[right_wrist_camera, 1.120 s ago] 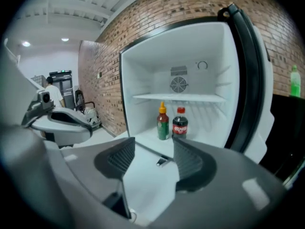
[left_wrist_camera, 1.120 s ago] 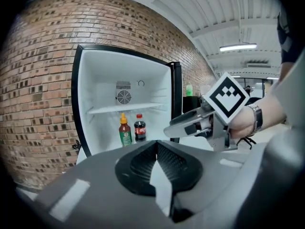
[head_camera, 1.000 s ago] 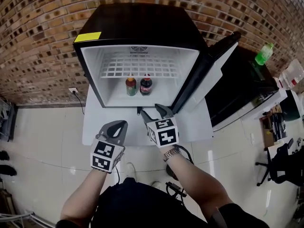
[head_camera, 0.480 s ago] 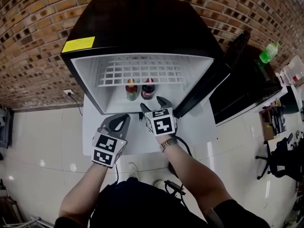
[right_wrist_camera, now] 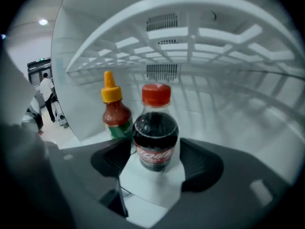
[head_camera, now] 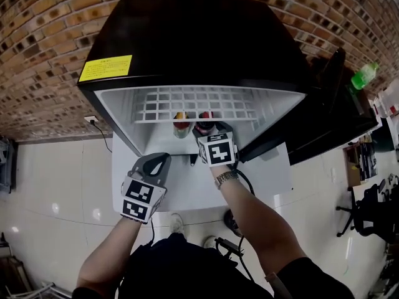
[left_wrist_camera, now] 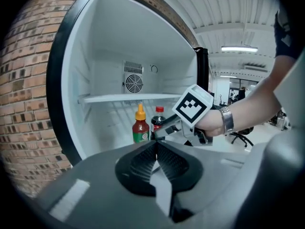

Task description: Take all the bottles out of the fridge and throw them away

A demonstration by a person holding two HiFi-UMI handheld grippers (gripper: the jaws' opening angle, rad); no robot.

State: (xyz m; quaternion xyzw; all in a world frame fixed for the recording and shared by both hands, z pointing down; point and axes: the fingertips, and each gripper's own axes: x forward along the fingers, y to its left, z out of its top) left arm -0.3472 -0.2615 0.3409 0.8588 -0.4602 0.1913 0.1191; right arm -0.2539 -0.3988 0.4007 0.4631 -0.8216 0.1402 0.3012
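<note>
Reaching into the open fridge [head_camera: 187, 36], the right gripper [head_camera: 214, 132] has just been spreading its fingers [right_wrist_camera: 202, 168]; they flank the cola bottle [right_wrist_camera: 156, 140] without pressing it. A sauce bottle [right_wrist_camera: 114, 111] stands just beside it on the fridge floor. The left gripper [left_wrist_camera: 155, 147] hovers outside, clenched and empty. Neither bottle is out yet.

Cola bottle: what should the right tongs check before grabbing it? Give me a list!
1. Fridge door open: ok.
2. Right tongs wide open, having just been opening: ok.
3. Cola bottle upright, lined up in their gap, pads not pressing yet: ok.
4. Sauce bottle outside the gap: ok.
5. Left tongs shut, empty, held back outside the fridge: ok.
</note>
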